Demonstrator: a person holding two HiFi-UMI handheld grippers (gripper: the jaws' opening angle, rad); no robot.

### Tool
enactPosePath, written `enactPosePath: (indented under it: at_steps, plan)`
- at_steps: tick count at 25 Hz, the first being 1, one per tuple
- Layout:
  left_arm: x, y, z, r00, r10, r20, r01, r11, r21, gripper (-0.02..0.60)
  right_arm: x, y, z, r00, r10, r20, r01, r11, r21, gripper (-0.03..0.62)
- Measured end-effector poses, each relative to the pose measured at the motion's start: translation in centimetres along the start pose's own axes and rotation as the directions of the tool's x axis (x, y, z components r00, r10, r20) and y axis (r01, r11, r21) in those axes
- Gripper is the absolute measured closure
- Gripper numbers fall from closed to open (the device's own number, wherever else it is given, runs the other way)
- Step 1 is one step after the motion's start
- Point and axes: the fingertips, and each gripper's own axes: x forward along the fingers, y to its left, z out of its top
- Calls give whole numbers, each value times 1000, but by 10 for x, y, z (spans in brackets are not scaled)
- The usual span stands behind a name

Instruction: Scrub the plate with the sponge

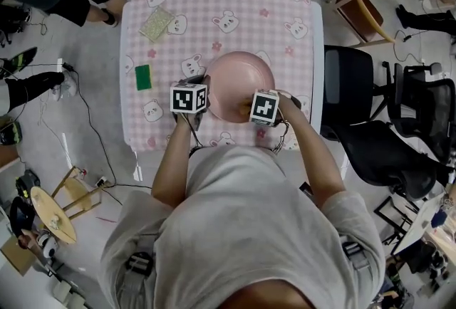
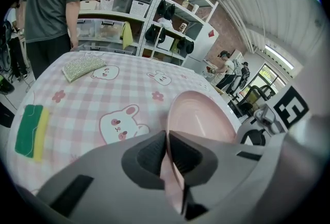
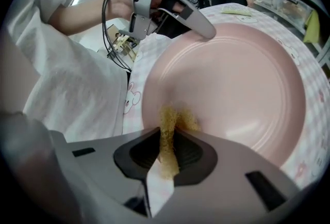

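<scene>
Desk (image 1: 285, 65) is covered edge to edge by a pink checked cloth (image 1: 214, 1) printed with white bunnies and small pink flowers; the cloth is draped over the sides.

Three items are seen on the cloth:
- pink plate (image 1: 239, 83), placed centre, towards the near edge. Its left rim looks lifted in the left gripper view (image 2: 198, 120); whether it sits flat cannot be told.
- green sponge (image 1: 143, 77) with a yellow layer, laid flat near the left edge, well apart from the plate.
- pale yellow-green scouring pad (image 1: 157, 23), laid at an angle near the far left corner, beyond the green sponge.
</scene>
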Motion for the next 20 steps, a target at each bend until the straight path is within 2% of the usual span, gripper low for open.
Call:
enactPosePath:
  at_steps: [2,5,9,13,16,20]
  plan:
    - [1,2,0,1000,0,2,0,1000,0,555,-7,-6,-2,1000,-8,3,7,999,52,525]
    - [0,4,-2,1000,3,-2,-3,1000,1,555,-14,-32,-16,995,-95,-33,98,989,107,525]
    - [0,4,-4,1000,10,-6,-10,1000,6,555,-25,-54,-16,986,-163,28,155,971,182,526]
    - [1,1,-4,1000,10,-8,-10,1000,6,555,-37,-74,-17,975,-217,49,201,954,221,527]
    - [2,1,-3,1000,8,-10,-8,1000,7,555,-48,-95,-12,952,-295,75,266,926,267,528]
    - [0,0,-4,1000,13,-17,-13,1000,5,554,-60,-123,0,909,-392,140,313,865,392,529]
